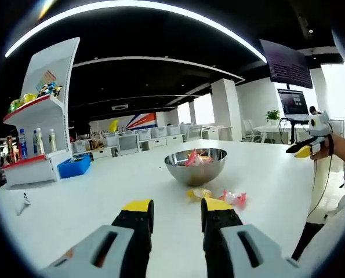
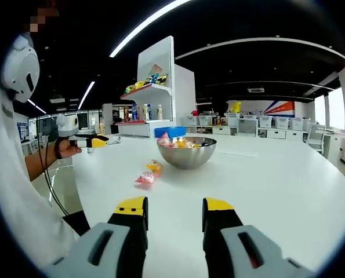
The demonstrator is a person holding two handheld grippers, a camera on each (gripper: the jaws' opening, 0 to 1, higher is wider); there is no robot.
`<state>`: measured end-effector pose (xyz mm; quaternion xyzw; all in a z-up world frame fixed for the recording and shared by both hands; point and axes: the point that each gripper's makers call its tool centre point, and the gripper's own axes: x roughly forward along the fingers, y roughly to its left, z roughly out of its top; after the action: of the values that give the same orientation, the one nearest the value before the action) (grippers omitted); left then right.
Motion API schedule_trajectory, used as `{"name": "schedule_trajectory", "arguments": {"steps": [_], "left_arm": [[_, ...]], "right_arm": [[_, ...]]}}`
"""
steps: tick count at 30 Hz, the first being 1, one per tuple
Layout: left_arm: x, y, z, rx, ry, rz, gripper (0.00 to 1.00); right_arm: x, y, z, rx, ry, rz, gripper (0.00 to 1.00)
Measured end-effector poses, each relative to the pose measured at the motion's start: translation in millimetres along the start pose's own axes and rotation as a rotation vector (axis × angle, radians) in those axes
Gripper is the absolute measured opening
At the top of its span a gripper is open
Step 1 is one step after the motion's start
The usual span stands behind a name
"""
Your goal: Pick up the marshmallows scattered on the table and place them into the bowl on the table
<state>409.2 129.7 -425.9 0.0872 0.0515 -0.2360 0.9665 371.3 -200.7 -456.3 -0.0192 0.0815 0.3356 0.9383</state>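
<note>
Steel bowl already holds sweets; two wrapped marshmallows, yellow and pink, lie just ahead of the left gripper, jaws wide and empty. The right gripper likewise gapes. Light, squashy, crinkly packets probably want gentle mid-body pinches.

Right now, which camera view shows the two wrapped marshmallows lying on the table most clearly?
The left gripper view: the yellow marshmallow and the pink marshmallow lie just beyond its jaws, in front of the bowl. In the right gripper view the same two, pink and yellow, lie farther off and look smaller, left of the bowl.
</note>
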Motion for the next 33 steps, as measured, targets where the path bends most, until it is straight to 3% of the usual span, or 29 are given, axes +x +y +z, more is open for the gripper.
{"name": "schedule_trajectory", "arguments": {"steps": [2,8,12,17,20,23,29,33], "left_arm": [[6.7,-4.8,-2.3,0.000,0.044,-0.026,0.34],[27.0,-30.2,-2.5,-0.005,0.089,-0.100,0.34],[39.0,-49.4,-6.0,-0.101,0.132,-0.130,0.34],[54.9,-66.3,-10.4,-0.214,0.165,-0.102,0.35],[63.9,-72.5,-10.0,-0.226,0.171,-0.073,0.35],[73.6,-81.6,-10.2,-0.324,0.188,-0.033,0.35],[89.0,-91.9,-14.3,-0.339,0.208,0.010,0.35],[97.1,-93.1,-17.7,-0.371,0.186,0.067,0.35]], "right_arm": [[-0.3,0.9,-0.1,-0.001,0.000,0.002,0.37],[-2.6,-0.4,-0.3,0.001,-0.006,-0.008,0.37],[-4.8,-1.7,-1.5,0.003,-0.004,-0.011,0.37],[-5.6,-4.0,-2.8,0.006,-0.003,-0.014,0.37],[-5.7,-4.0,-4.5,0.006,-0.002,-0.010,0.37],[-6.5,-5.5,-8.3,0.011,0.002,-0.010,0.37],[-8.5,-5.8,-9.5,0.016,0.003,-0.017,0.37],[-9.7,-4.9,-10.6,0.022,0.004,-0.020,0.37]]}}
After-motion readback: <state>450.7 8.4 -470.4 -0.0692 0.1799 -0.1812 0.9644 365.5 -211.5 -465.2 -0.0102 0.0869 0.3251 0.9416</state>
